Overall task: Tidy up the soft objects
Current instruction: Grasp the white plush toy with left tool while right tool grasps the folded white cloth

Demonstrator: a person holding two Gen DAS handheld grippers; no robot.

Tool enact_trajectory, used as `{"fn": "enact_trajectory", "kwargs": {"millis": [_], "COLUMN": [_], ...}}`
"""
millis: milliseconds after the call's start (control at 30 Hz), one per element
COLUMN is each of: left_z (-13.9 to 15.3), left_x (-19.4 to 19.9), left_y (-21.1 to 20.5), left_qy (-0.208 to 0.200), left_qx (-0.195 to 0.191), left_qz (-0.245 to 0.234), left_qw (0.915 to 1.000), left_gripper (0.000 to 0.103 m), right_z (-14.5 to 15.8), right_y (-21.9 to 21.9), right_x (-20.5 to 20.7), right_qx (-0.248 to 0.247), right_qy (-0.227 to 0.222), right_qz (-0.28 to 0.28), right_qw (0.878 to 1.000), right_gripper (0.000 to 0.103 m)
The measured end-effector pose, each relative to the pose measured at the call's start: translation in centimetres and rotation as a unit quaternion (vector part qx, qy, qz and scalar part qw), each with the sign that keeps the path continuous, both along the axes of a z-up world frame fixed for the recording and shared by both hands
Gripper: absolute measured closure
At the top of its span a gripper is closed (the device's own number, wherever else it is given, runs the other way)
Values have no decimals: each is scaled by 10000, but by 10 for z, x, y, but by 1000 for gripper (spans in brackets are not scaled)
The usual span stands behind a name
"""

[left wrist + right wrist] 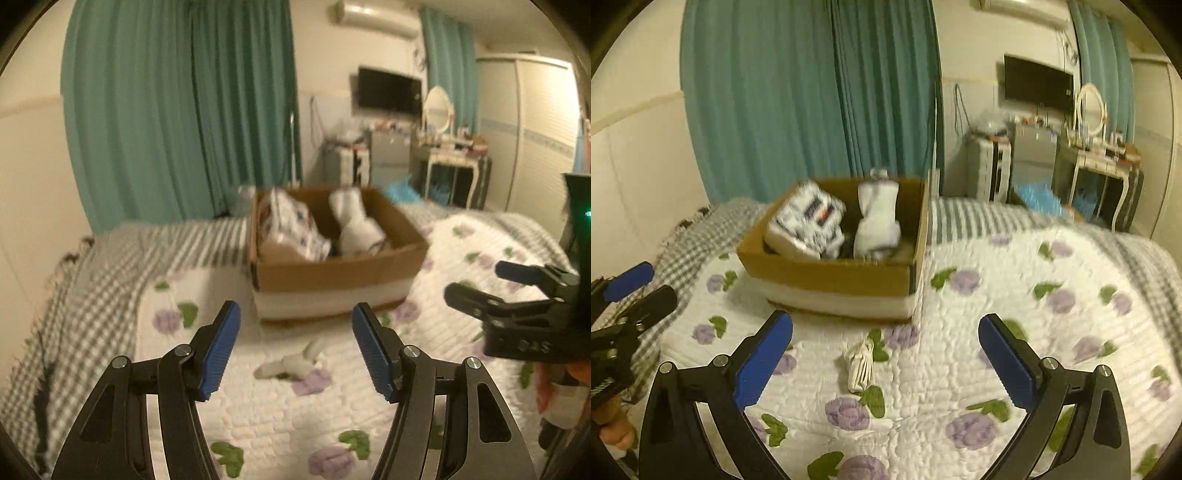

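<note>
A small white soft item [291,363] [860,363] lies on the flowered quilt in front of an open cardboard box [332,273] [827,275]. Inside the box sit a white plush toy [356,225] [877,221] and a printed white bundle [291,227] [809,221]. My left gripper [295,350] is open and empty, above the quilt just short of the small item. My right gripper [884,363] is open and empty, with the item lying between its fingers' line of sight. Each gripper shows at the edge of the other's view, the right one [476,284] and the left one [642,291].
The box stands on a bed with a flowered quilt [1015,332] and a grey checked blanket [85,295]. Teal curtains [177,110] hang behind. A dressing table [454,162], a wall TV [388,90] and a wardrobe [535,129] stand at the far right.
</note>
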State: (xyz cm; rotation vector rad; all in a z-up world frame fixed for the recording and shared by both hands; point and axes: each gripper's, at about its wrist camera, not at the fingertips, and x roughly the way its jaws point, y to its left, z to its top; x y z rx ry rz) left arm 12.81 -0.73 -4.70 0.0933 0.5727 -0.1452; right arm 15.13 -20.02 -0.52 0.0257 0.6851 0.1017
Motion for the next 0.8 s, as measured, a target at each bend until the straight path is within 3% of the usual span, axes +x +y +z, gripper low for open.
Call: {"fn": "enact_trajectory", "kwargs": {"millis": [167, 333, 600, 800], "left_z": [-56, -86, -117, -132], "left_x": [27, 39, 54, 72], "left_y": [9, 7, 7, 2], "left_qy": [662, 933, 1344, 1574], "left_qx": [-122, -89, -215, -116], "left_qz": [54, 26, -116, -72], "left_qw": [9977, 9956, 9906, 9874], "left_gripper": [39, 39, 43, 41], "right_z": [-43, -86, -122, -125], "right_y": [14, 27, 38, 36], "right_x": [20, 40, 57, 60], "right_qx": [-92, -187, -213, -182], "right_qy": [460, 996, 1400, 1431], "right_qz": [82, 178, 278, 257], "right_qw": [9989, 9947, 9895, 9892], "right_gripper": [4, 17, 63, 64]}}
